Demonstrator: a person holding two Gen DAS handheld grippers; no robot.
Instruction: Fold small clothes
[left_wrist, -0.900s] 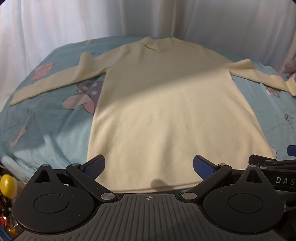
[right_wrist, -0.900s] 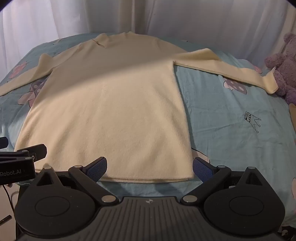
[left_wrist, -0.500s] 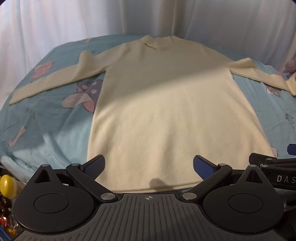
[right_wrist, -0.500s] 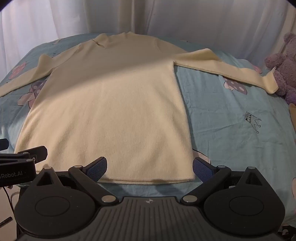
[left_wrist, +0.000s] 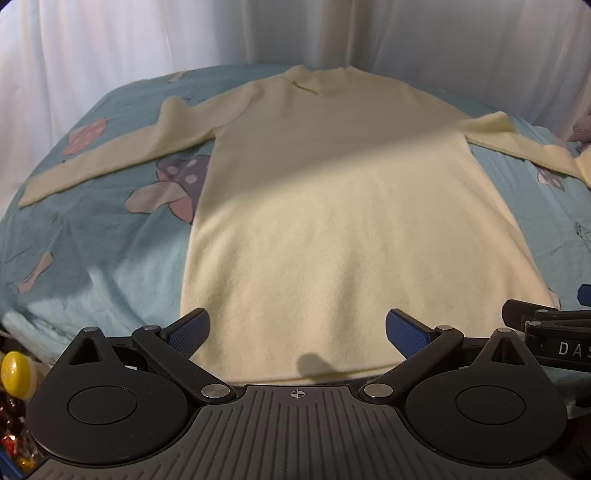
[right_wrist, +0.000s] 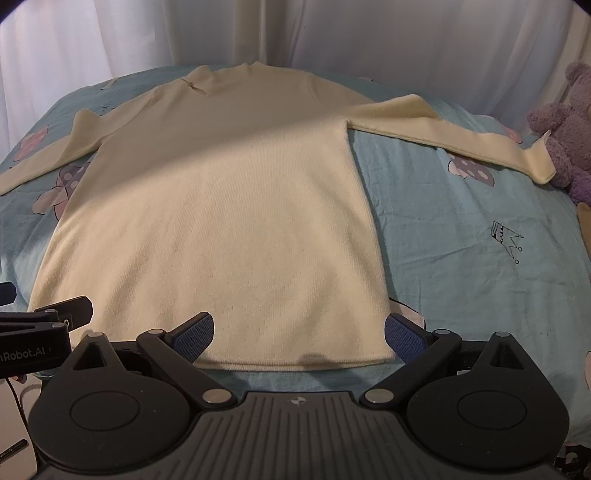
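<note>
Here we hold the left gripper (left_wrist: 295, 328) and right gripper (right_wrist: 299, 332) side by side, both spread wide and empty above the near hem of the cream sweater (right_wrist: 221, 206), which lies flat on the teal bedsheet (right_wrist: 461, 240), sleeves outstretched, probably ready for a first fold.

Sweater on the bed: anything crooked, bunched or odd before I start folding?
Mostly fine. The sweater lies flat, sleeves spread. Only the right sleeve's cuff is turned up beside the purple plush toy. Both tongs hang open at the hem.
</note>
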